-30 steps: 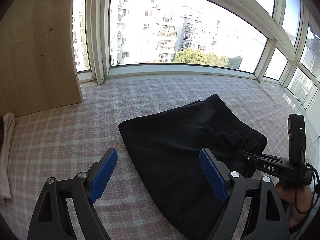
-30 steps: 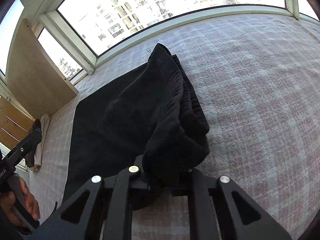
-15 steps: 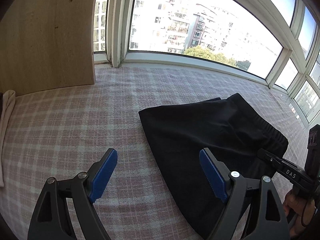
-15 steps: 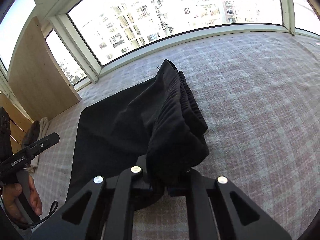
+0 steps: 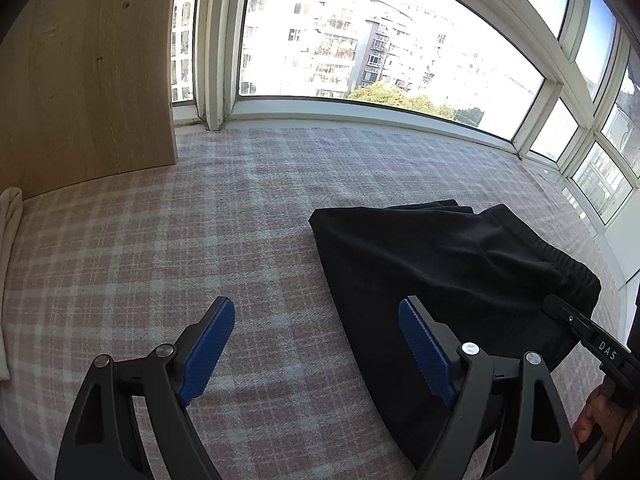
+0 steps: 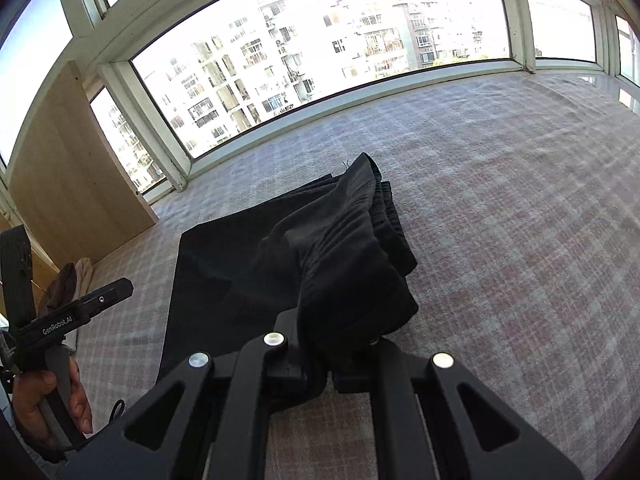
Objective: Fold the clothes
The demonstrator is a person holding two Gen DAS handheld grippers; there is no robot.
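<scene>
Right tool (image 6: 320, 364) is clamped tight on a bunched corner of a black garment (image 6: 248, 264), at the ribbed, gathered band that looks like an elastic waistband, and the pinched cloth rises in a soft peak above the jaws. Left tool (image 5: 316, 344) hangs wide open with nothing between its blue pads (image 5: 206, 342), above the bare checked covering (image 5: 160, 248) just beside the garment's near edge.

The garment, which may be shorts or trousers, lies mostly flat on a pink and white checked covering spread over a wide ledge below a bay window (image 5: 360, 40). A pale wooden panel (image 5: 80, 72) stands at the far left, with a light cloth (image 5: 10, 216) lying at its foot.

The fabric appears light, limp and fairly thick, like jersey or fleece. It drapes and folds under its own weight, so it should not slip easily from the pads, but any unsupported part will sag and drag. The waistband is the firmest place to take hold, being layered and ribbed. A second hold at the opposite corner of that band, or at the hem edge nearest the open tool, would probably keep the fold straight. Nothing about it seems fragile.
</scene>
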